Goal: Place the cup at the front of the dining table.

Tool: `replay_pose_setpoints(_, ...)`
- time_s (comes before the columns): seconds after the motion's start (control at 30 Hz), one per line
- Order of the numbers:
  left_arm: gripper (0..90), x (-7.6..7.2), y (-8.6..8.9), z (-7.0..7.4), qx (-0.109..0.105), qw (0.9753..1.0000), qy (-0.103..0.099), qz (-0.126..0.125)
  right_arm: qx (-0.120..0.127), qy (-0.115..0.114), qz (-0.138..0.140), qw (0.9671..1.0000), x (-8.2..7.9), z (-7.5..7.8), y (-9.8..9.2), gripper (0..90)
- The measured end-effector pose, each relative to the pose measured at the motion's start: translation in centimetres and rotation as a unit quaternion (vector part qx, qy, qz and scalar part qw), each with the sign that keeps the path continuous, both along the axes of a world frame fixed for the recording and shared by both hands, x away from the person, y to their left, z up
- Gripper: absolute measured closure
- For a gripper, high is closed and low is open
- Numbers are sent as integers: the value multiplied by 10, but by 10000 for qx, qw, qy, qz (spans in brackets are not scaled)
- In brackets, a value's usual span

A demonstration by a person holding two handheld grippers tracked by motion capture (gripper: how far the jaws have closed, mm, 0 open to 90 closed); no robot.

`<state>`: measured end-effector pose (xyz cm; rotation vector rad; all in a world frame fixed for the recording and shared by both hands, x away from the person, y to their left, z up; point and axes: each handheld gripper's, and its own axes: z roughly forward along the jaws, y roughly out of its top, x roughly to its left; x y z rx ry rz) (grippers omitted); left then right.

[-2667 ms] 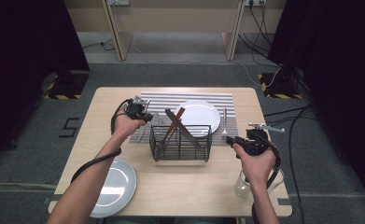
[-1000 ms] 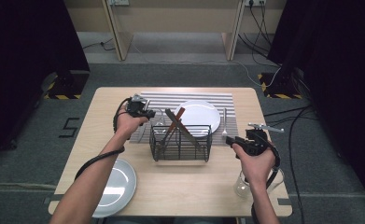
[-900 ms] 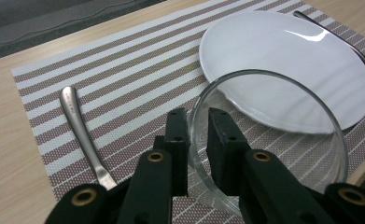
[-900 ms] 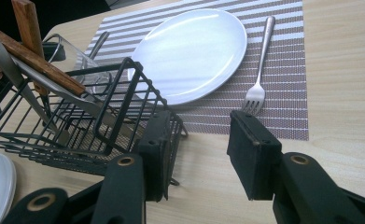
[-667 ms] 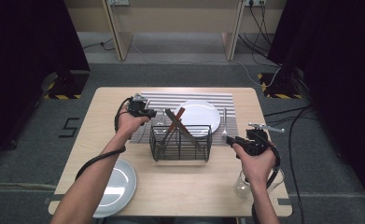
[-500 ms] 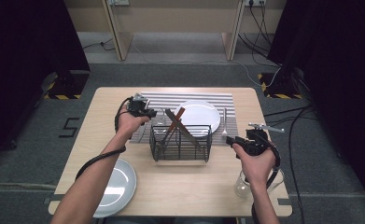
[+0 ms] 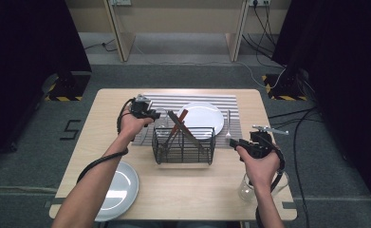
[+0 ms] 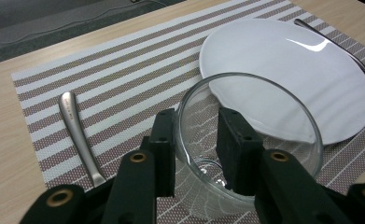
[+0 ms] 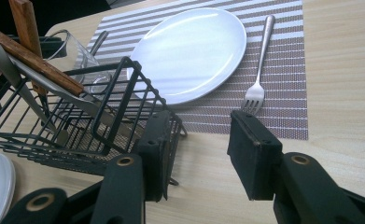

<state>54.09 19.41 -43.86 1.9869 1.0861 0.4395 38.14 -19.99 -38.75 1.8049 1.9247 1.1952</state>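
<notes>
The left gripper (image 8: pixel 196 154) pinches the rim of a clear glass (image 8: pixel 250 140) standing on the striped placemat (image 8: pixel 124 70) beside the white plate (image 8: pixel 301 70), while the right gripper (image 9: pixel 199 154) hangs with jaws apart near the wire basket (image 9: pixel 77 121).

Looks like a lab or recording studio, not a home. Lone wooden table (image 7: pixel 126 102) on grey carpet (image 7: pixel 26 156), ringed by black curtains (image 7: pixel 22 42), hazard-taped stand bases (image 7: pixel 62 92) and trailing cables (image 7: pixel 297 123).

Even overhead light, soft shadows; plate (image 8: pixel 306 65) glare.
</notes>
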Motion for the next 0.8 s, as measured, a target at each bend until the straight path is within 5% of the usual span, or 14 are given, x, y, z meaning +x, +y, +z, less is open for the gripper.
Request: replay_pose_setpoints(0.8,504,-6,3,17,-59,9999,-86,54,12,-3,-18,10000,0,0,-1,583)
